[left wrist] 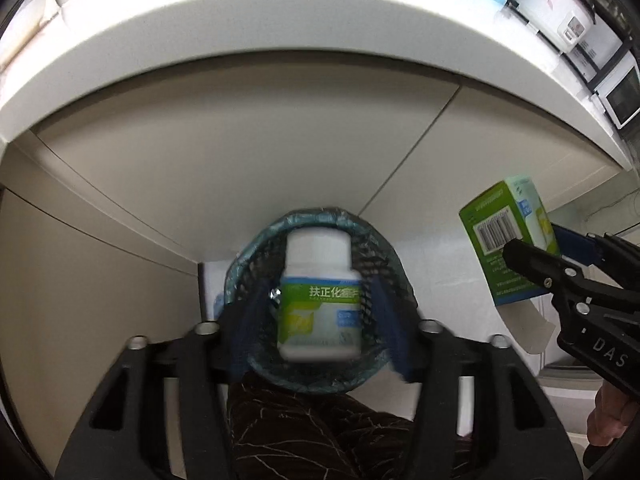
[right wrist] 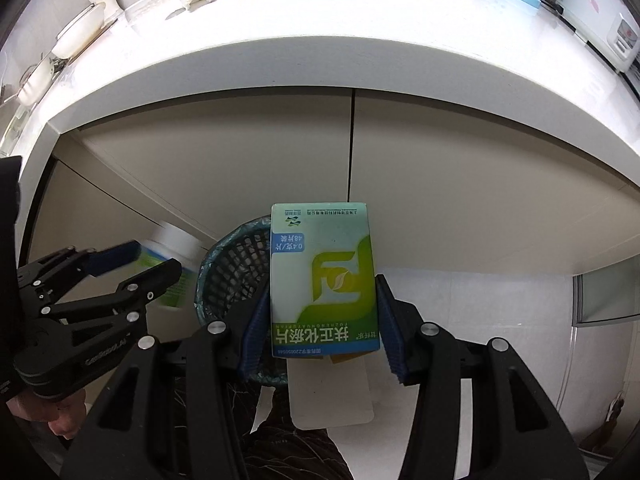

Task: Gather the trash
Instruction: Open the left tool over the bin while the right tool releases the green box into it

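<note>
Your left gripper (left wrist: 320,312) has its jaws clamped on the bottle (left wrist: 318,300) above the bin (left wrist: 256,248); your right gripper (right wrist: 320,320) grips the box (right wrist: 324,276) (flap open) beside that bin.

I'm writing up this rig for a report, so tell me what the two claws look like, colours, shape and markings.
Both are black plastic with triangular cut-outs and silver bolt heads. The left claw and right claw each carry blue ribbed pads on the fingers. White lettering reading "DAS" marks the right claw's body in the left wrist view. No cables show, and no sleeves can be made out.
</note>
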Demonstrator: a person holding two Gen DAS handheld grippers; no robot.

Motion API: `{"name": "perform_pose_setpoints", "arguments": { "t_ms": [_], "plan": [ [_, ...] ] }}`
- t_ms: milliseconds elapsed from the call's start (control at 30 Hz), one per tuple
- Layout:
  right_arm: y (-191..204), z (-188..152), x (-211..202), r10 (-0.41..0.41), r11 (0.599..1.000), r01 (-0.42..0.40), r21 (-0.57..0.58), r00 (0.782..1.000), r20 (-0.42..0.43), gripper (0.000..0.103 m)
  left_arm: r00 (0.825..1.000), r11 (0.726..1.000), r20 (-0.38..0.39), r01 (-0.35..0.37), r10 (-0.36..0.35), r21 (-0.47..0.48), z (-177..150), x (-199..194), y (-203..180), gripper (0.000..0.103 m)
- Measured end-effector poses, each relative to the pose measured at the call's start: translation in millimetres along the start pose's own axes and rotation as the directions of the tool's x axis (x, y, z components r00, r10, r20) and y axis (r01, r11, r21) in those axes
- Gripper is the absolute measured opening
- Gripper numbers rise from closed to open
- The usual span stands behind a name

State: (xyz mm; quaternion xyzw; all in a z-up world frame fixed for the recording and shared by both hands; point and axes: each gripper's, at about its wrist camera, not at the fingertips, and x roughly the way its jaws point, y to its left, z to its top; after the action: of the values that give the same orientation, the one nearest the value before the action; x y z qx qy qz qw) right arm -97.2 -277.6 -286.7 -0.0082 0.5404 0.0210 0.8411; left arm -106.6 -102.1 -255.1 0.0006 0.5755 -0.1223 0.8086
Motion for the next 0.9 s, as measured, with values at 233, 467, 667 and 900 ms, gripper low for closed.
{"name": "perform_pose_setpoints", "arguments": {
  "t_ms": [233, 467, 667, 900],
  "plan": [
    [7, 4, 5, 0.014, 1.000, -0.014, -0.016, 1.000, -0.003, 0.047, 0.999, 1.000, 0.036, -0.014, 0.015, -0.028, -2, -15, 10, 0.083],
    [27, 5, 20, 0.044, 0.996, -0.045, -0.078, 0.999, -0.017, 0.048, 0.997, 0.994, 0.061, -0.051, 0.057, -0.098, -2, -30, 38, 0.097],
    [50, 7, 40, 0.050, 0.989, -0.056, -0.140, 0.998, -0.046, 0.048, 0.993, 0.984, 0.055, -0.093, 0.102, -0.154, -12, -39, 68, 0.097],
    [60, 9, 53, 0.039, 0.981, -0.052, -0.184, 0.996, -0.074, 0.050, 0.992, 0.978, 0.032, -0.115, 0.122, -0.176, -18, -40, 85, 0.097]
  ]
}}
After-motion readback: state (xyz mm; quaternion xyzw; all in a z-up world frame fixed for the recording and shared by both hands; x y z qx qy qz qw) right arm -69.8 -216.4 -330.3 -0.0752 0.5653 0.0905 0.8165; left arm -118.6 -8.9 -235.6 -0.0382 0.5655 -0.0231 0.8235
